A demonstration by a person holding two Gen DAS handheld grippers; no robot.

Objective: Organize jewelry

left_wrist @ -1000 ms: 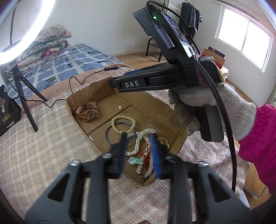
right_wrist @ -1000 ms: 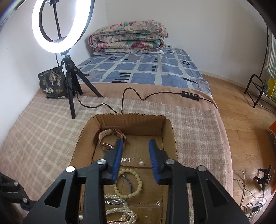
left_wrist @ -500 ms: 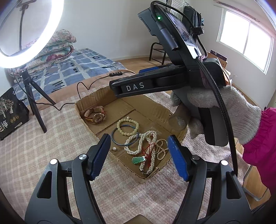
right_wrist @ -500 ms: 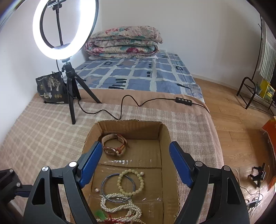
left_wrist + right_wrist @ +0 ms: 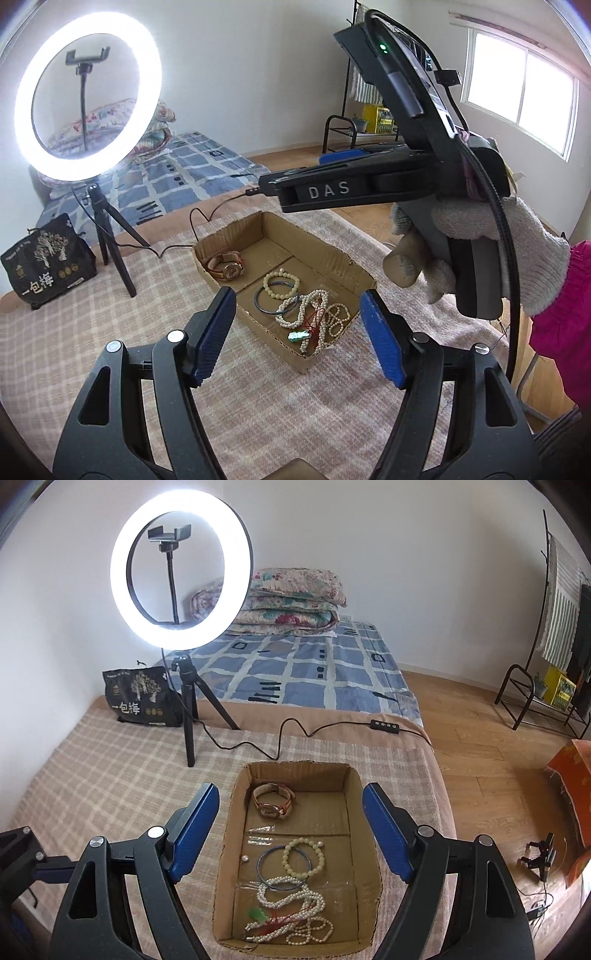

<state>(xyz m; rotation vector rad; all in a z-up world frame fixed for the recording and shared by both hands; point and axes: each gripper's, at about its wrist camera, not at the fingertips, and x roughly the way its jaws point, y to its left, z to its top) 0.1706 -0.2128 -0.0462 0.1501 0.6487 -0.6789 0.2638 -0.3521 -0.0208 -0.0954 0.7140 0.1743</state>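
All the jewelry in view lies in the cardboard box (image 5: 364,845), so by the look of it the gathering is done or nearly so. The watch (image 5: 274,802) sits at the far end. A blue bangle (image 5: 282,871) and a pale bead bracelet (image 5: 303,856) overlap in the middle. At the near end the pearl strands (image 5: 291,908), a green pendant (image 5: 260,915) and its red cord lie in a heap. A loose pearl (image 5: 243,857) rests left of the bangle. Untangling that heap looks like what is left, if anything.

The left gripper (image 5: 297,332) and right gripper (image 5: 290,830) hover above the box; the jaws of both have just been opening, now stand wide and hold nothing.

The box sits on a checked blanket (image 5: 110,775) over a bed. On its far left stand a lit ring light (image 5: 181,579) on a tripod and a black bag (image 5: 142,698). A folded quilt (image 5: 291,598) lies against the far wall, with wood floor to the right.
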